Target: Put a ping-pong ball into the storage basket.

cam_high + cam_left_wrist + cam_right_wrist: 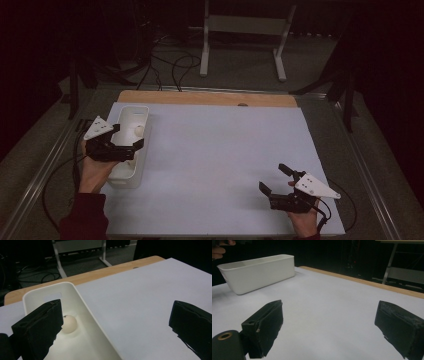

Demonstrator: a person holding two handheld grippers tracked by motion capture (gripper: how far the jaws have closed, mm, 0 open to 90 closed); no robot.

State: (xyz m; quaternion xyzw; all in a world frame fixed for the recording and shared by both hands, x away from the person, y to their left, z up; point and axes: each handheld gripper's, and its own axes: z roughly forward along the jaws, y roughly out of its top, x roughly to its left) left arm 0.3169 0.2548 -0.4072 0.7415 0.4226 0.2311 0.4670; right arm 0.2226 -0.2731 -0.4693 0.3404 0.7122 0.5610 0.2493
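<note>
Overhead, one long white bin [131, 145] lies along the left edge of a pale sheet [220, 165] that covers most of a wooden table [200, 98], whose bare wood shows as a strip at the far side. One small cream ball [137, 130] rests on the bin's floor, toward its far end; in the left gripper view it sits just past the near jaw, partly hidden by it. The left gripper [129, 136] hangs over the bin's middle with its jaws spread wide and nothing between them. The right gripper [274, 179] is well apart, near the sheet's front right corner, jaws likewise wide and empty, with bare sheet ahead of it. Beyond the table, loose black cables [170, 67] lie on the floor beside one white stand with two legs [242, 30]. Two hands in all, two grippers, one bin, one ball.
</note>
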